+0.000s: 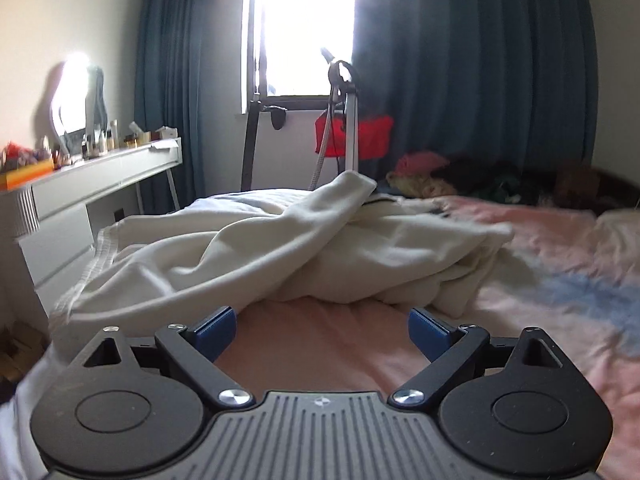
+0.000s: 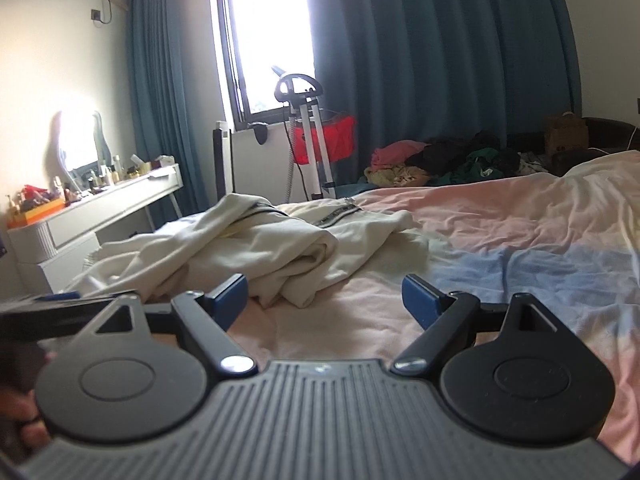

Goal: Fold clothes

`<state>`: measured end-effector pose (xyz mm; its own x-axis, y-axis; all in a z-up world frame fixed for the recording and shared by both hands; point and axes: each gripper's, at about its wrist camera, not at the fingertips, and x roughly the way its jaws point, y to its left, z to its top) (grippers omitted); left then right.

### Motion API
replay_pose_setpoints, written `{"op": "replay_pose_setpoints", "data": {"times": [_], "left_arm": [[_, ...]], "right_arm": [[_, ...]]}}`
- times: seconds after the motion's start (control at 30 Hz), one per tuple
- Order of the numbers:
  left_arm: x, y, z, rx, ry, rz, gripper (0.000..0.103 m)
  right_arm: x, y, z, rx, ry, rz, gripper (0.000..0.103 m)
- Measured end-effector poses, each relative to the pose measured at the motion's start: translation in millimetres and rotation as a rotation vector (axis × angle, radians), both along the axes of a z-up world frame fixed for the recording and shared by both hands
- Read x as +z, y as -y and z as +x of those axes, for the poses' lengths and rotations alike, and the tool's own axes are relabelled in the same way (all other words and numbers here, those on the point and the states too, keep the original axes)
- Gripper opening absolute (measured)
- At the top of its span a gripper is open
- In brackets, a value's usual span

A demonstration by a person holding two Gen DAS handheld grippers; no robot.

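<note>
Blown-out window [image 1: 304, 28] backlight, dim room, slight blur, fisheye-bent dark corners.

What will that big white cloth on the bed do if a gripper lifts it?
The cream garment lies in soft folds, so it will probably droop and unfold. It looks bulky, so one pinch may lift only a layer. Both grippers, left and right, are open.
</note>
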<state>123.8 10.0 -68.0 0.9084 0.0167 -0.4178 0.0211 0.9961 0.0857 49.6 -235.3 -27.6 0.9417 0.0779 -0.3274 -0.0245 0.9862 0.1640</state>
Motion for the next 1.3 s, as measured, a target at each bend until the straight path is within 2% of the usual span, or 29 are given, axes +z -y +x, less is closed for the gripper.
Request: {"op": "replay_pose_setpoints", "data": {"times": [0.17,0.3,0.37,0.43,0.47,0.5,0.57,0.67,0.7,0.77,0.8,0.97,1.1,1.2,1.3], "left_arm": [[-13,14,82,0.009,-0.002,0.077,0.092],[-6,36,150,0.021,0.017,0.16,0.092],[-3,49,184,0.034,0.003,0.193,0.091],[-3,59,214,0.042,-0.015,0.228,0.087],[-4,64,230,0.048,-0.029,0.244,0.081],[-5,67,243,0.048,-0.045,0.253,0.069],[-6,70,263,0.051,-0.072,0.256,0.059],[-3,62,273,0.06,-0.085,0.204,0.031],[-1,59,270,0.063,-0.082,0.187,0.019],[6,55,239,0.039,-0.058,0.178,0.009],[10,53,222,0.025,-0.046,0.174,0.008],[28,45,137,-0.044,0.018,0.157,0.007],[41,37,63,-0.1,0.06,0.138,0.006],[33,26,-2,-0.127,0.036,0.095,0.006],[9,10,-40,-0.118,-0.033,0.057,0.006]], "right_arm": [[-9,3,15,-0.009,-0.097,0.019,0.086],[-18,8,31,-0.002,-0.127,0.044,0.085],[-26,13,44,-0.009,-0.142,0.056,0.085],[-35,17,58,-0.018,-0.158,0.069,0.085],[-40,20,65,-0.022,-0.17,0.077,0.085],[-46,24,73,-0.026,-0.185,0.085,0.085],[-58,31,88,-0.041,-0.22,0.104,0.085],[-74,40,98,-0.057,-0.251,0.127,0.085],[-77,42,101,-0.064,-0.262,0.135,0.085],[-82,45,106,-0.074,-0.277,0.154,0.085],[-80,44,107,-0.075,-0.271,0.155,0.085],[-65,33,96,-0.04,-0.213,0.12,0.085],[-53,27,79,-0.013,-0.204,0.133,0.085],[-40,23,60,0.005,-0.188,0.153,0.085],[-30,17,40,0.012,-0.157,0.123,0.085]]}}
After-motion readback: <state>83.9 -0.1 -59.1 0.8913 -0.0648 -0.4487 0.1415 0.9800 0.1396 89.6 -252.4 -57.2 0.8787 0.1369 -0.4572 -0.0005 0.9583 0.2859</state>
